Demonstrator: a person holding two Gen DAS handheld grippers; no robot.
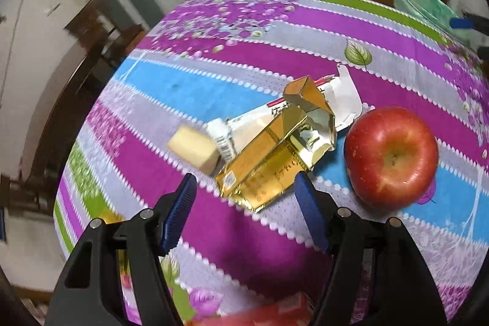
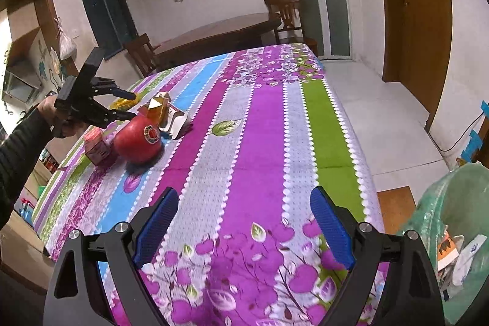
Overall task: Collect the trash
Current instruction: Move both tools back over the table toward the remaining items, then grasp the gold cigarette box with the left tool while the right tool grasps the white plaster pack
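Trash, a crumpled gold foil carton (image 1: pixel 269 170), is lying on the striped floral tablecloth (image 1: pixel 244 234) just ahead of my left gripper (image 1: pixel 244 184), whose blue-padded fingers (image 1: pixel 180 206) are standing apart, gripping nothing. To its right a shiny red apple (image 1: pixel 391 156) is sitting; to its left, a pale yellow block (image 1: pixel 194 148). Behind the carton, a torn white cardboard box (image 1: pixel 339 100) is lying flat. My right gripper (image 2: pixel 244 222) is hovering over bare cloth, fingers wide open and empty, with a green plastic trash bag (image 2: pixel 452 219) at the table's right edge.
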